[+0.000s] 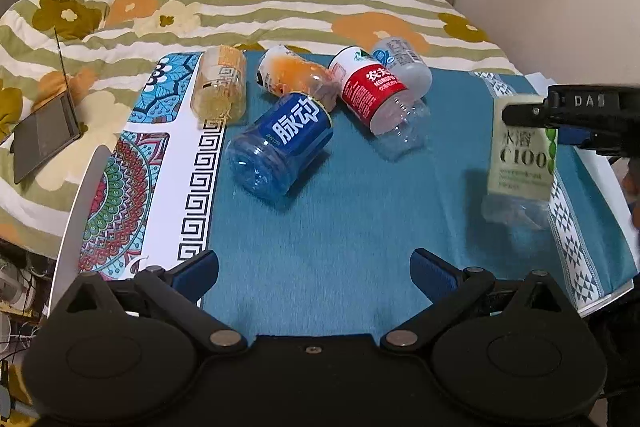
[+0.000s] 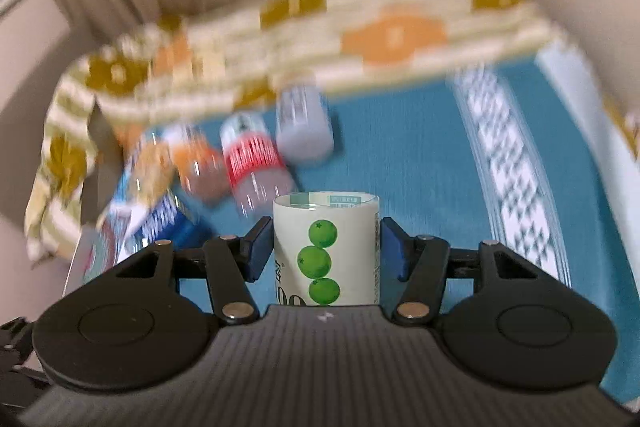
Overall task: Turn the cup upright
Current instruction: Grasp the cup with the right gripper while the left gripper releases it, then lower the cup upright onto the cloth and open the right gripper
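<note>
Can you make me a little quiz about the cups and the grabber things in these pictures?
1. True or false: the right gripper holds the cup with green fruit.
2. Which cup lies closest to the left gripper? A) blue cup B) red-label cup C) yellow cup
3. Fill in: the left gripper's jaws are ____.

Key: 1 true; 2 A; 3 open.
</note>
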Demonstrator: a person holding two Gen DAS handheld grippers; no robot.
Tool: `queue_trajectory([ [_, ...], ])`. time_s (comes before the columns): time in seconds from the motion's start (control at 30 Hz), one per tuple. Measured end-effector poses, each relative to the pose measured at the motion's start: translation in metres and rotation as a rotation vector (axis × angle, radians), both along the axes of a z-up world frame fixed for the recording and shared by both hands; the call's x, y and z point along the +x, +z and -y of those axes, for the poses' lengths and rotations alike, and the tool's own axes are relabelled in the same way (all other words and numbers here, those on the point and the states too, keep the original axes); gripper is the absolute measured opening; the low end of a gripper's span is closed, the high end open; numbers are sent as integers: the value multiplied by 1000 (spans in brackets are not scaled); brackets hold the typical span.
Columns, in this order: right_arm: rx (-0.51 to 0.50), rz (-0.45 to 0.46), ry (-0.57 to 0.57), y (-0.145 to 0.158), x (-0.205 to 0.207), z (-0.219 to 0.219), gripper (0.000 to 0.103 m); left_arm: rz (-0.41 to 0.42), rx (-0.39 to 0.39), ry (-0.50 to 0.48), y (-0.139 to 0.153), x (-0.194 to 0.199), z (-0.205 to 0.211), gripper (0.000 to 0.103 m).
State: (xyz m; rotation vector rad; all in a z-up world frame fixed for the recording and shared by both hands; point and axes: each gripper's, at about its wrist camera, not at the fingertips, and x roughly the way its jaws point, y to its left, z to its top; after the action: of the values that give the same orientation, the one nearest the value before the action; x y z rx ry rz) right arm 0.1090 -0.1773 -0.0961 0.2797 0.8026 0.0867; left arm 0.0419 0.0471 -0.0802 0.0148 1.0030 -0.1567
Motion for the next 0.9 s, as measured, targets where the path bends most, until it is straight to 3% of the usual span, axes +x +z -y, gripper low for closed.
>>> queue_trajectory([
  [0.13, -52, 202, -74, -17, -18, -14, 73, 27, 18, -15, -3, -2, 1, 103],
  [0.33, -89, 331, -139, -50, -16, -18, 73, 55, 52, -27, -14, -9, -3, 103],
  [0.57, -135, 370, -127, -64, -29, -27, 74, 44, 86, -56, -24, -18, -3, 103],
  [0.9, -227, 277, -1, -55, -51, -39, 75, 39, 48, -76, -20, -13, 9, 103],
])
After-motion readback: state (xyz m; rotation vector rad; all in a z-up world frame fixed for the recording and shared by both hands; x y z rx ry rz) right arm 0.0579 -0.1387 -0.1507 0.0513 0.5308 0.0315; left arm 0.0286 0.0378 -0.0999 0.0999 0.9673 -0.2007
